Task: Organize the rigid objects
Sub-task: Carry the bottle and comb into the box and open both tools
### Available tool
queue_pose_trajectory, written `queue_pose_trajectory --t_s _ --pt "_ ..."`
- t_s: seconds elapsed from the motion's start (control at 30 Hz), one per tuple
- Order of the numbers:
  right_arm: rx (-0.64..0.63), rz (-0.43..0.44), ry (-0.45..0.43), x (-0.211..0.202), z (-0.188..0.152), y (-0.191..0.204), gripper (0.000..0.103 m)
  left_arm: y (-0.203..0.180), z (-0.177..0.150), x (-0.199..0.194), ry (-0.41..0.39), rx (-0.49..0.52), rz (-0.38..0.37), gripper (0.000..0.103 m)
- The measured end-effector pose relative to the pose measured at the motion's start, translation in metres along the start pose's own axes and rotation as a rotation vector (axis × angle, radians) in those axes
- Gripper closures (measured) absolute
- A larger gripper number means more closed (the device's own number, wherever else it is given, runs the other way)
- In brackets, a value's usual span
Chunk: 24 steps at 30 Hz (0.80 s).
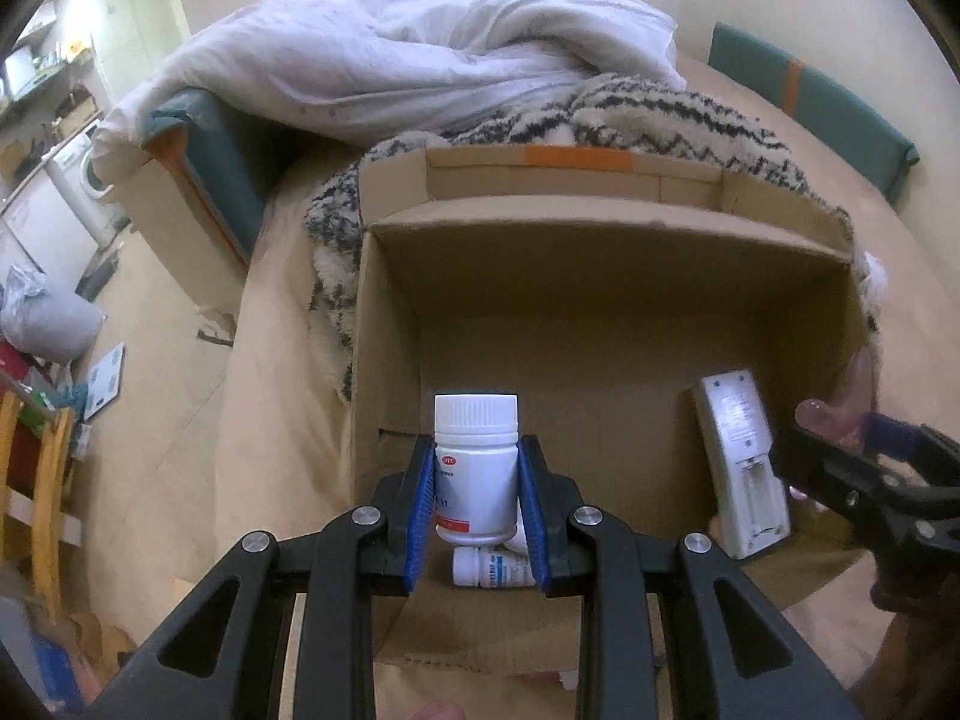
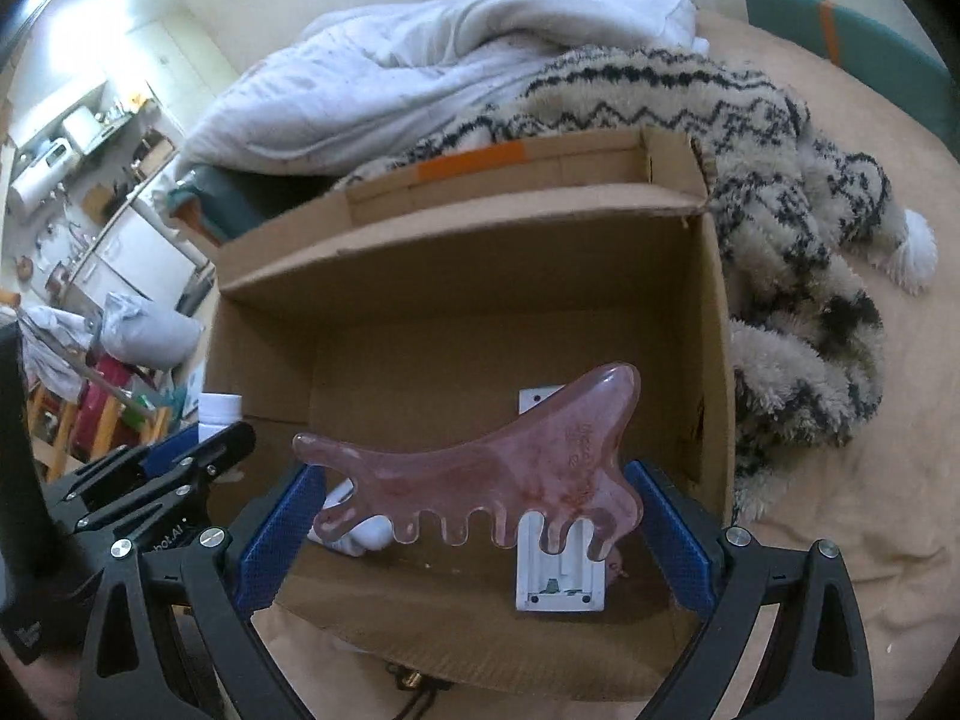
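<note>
Over the cardboard box (image 1: 600,312), a light, stiff pill bottle (image 1: 477,468) was clamped mid-body by the left hand-held gripper (image 1: 477,510); a slick, brittle-looking pink comb (image 2: 480,480) was pinched endwise in the right hand-held gripper (image 2: 480,540).

- Left gripper (image 1: 477,495): blue pads clamp both sides of an upright white pill bottle (image 1: 476,468) with a ribbed cap, held above the cardboard box (image 1: 600,324).
- Small white bottle (image 1: 493,567): lies on its side on the box floor, just below the held bottle.
- White remote (image 1: 741,468): leans back-side out against the box's right wall, battery bay uncovered.
- Right gripper (image 1: 840,456): enters at right, carrying a translucent pink object (image 1: 831,417).
- Background: patterned fleece blanket (image 1: 660,114) and white duvet (image 1: 390,54) behind the box.
</note>
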State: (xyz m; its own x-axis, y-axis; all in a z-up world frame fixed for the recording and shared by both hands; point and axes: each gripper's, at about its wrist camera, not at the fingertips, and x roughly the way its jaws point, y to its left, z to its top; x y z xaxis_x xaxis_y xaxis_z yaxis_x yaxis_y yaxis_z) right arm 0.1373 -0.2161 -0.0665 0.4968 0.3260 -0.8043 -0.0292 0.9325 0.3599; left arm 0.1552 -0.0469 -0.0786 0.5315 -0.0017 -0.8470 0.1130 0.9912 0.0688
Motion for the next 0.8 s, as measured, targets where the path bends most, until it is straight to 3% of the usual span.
queue_pose_trajectory --t_s 0.27,0.43,0.7,0.8 --pt "-0.014 -0.032 0.083 0.018 -0.005 0.001 0.000 0.000 -0.013 0.023 0.081 0.018 0.022 0.079" --pt "-0.010 -0.063 0.104 0.022 -0.006 -0.001 0.000 -0.003 -0.015 0.026 0.087 0.038 0.033 0.079" --pt "-0.010 -0.064 0.079 0.022 -0.005 0.000 0.000 0.001 -0.017 0.027 0.096 0.024 0.049 0.079" --pt "-0.007 -0.044 0.051 0.017 -0.003 -0.001 0.000 0.002 -0.016 0.027 0.092 0.020 0.046 0.069"
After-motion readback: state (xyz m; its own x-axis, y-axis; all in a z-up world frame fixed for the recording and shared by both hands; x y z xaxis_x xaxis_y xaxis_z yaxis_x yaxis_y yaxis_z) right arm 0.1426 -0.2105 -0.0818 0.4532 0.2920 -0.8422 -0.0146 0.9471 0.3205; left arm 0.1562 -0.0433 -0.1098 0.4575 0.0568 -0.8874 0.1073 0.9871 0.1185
